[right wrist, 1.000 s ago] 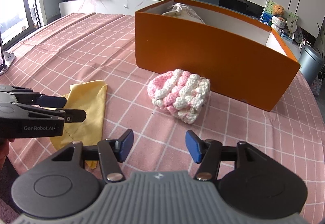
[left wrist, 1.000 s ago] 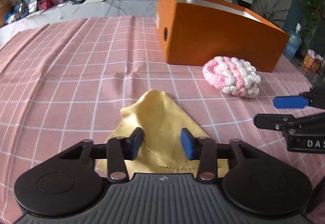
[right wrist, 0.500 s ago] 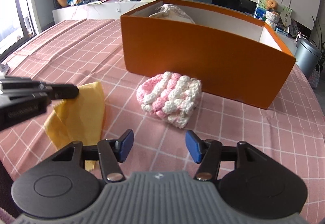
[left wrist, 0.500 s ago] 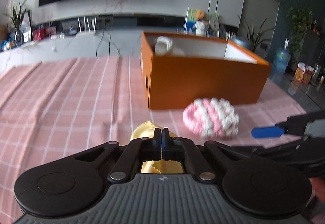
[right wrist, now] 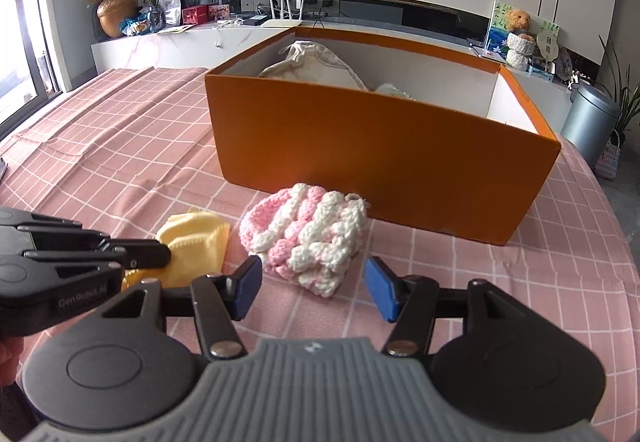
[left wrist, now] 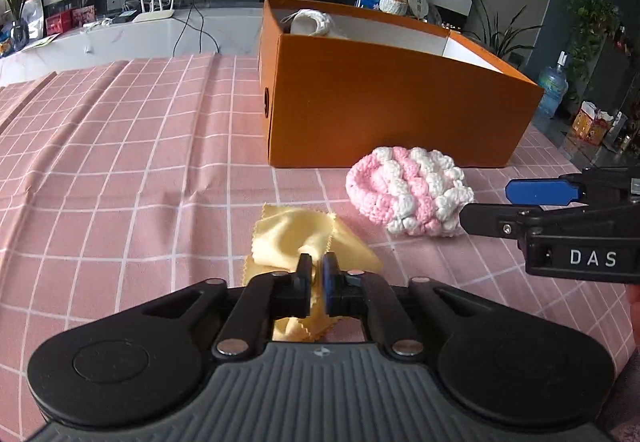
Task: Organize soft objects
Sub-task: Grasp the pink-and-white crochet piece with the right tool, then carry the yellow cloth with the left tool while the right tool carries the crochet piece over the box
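Your left gripper [left wrist: 315, 266] has its fingers pressed together on a yellow cloth [left wrist: 296, 230], a thin square with pinked, zigzag edges, bunched into folds where you pinch it and hanging partly below the fingers over the pink checked tablecloth [left wrist: 120, 161]. Just to its right lies a crocheted pouch [right wrist: 306, 236] in chunky pink and white yarn, resting on the tablecloth close in front of the orange box [right wrist: 380, 153]. Your right gripper [right wrist: 314, 292] has its blue pads spread wide, with the pouch just ahead of them and not touched. The box stands open, white inside; a beige drawstring bag [right wrist: 314, 65] sits at its left end, and a smaller pale item [right wrist: 394, 89] shows beside it, too hidden to identify.
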The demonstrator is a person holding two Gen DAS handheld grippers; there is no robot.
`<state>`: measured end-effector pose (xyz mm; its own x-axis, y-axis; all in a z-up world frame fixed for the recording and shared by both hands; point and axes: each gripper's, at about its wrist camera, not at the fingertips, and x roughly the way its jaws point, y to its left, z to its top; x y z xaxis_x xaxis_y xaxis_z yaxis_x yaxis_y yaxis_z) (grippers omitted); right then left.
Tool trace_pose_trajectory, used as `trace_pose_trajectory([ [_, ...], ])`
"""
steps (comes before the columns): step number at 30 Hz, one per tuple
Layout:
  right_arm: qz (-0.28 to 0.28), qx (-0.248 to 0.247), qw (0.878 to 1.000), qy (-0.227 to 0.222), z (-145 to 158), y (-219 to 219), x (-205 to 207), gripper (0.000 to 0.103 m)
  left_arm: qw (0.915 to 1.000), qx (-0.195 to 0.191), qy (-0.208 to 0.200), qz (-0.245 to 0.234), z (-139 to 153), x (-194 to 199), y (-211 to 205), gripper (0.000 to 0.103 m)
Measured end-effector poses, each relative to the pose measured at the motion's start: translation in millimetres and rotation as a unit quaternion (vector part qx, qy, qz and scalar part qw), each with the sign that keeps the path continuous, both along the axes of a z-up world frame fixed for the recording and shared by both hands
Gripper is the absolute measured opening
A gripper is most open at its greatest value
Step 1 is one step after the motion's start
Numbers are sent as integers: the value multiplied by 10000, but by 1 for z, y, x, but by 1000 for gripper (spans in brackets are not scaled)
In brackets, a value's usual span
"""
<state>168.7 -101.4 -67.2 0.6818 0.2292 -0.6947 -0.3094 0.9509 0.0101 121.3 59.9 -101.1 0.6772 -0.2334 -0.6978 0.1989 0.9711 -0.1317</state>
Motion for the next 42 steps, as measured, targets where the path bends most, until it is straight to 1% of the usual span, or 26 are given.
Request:
trace_pose_trajectory([
  [1,11,18,10000,-8,0,0,1,58,10000,49,-49,-15,2,-2,0,30],
  [2,34,31,10000,-31,1,0,2,60,9998,125,-145,-20,4,-6,-1,40],
  [3,48,27,10000,-65,1,1,3,65,9995,201,-224,-19,6,-8,-2,61],
  [4,61,13,9999,-103,2,2,5,67,9992,265,-293,-22,8,-10,-4,70],
  [6,86,-5,9999,-136,2,4,10,69,9987,399,-303,-33,7,-8,-7,73],
  [8,61,-21,9999,-116,0,6,18,70,9986,505,-176,-24,0,-2,-11,73],
  [10,56,26,10000,-61,-2,8,26,73,9988,466,-131,-79,-6,2,-13,73],
  [11,58,65,10000,-10,-4,8,30,74,9985,518,-148,-76,-8,4,-15,73],
  [12,60,116,9999,41,-6,9,33,79,9982,578,-157,-68,-9,5,-16,73],
  [14,93,205,9996,144,-10,12,39,86,9983,566,-118,-44,-14,9,-16,70],
  [16,139,164,9996,168,-15,18,44,87,9983,572,-56,30,-18,11,-15,68],
  [18,222,78,9996,160,-19,25,47,87,9980,620,-133,-2,-19,10,-15,67],
  [20,252,-40,9996,149,-24,31,50,87,9983,573,-130,-4,-18,11,-14,62],
  [21,257,-119,9995,164,-27,33,51,85,9983,562,-132,-11,-18,11,-13,58],
  [22,247,-176,9994,193,-30,34,53,81,9984,551,-127,-7,-18,11,-13,54],
  [23,264,-156,9992,241,-32,33,55,76,9984,547,-119,21,-17,11,-13,53],
  [25,227,-93,9993,270,-35,31,55,71,9984,546,-111,39,-16,12,-13,46],
  [26,230,-65,9993,299,-36,31,55,66,9985,543,-110,27,-16,13,-14,44],
  [28,293,-31,9990,337,-37,29,54,59,9985,532,-109,-13,-16,13,-15,33],
  [29,320,-44,9990,321,-36,30,53,54,9986,518,-102,-35,-15,14,-16,31],
  [31,410,-65,9987,309,-35,31,51,44,9988,473,-86,-68,-15,14,-18,17],
  [32,424,-81,9986,299,-34,31,50,37,9990,444,-74,-52,-15,14,-18,14],
  [33,422,-87,9987,289,-33,31,48,33,9991,411,-53,-33,-15,14,-18,6],
  [36,368,43,9989,299,-27,24,47,25,9994,345,-10,98,-13,12,-14,4],
  [40,332,181,9987,352,-16,14,37,24,9996,249,-41,118,-3,5,-9,4],
  [42,335,195,9988,291,-9,9,27,24,9997,199,-90,80,5,1,-9,4],
])
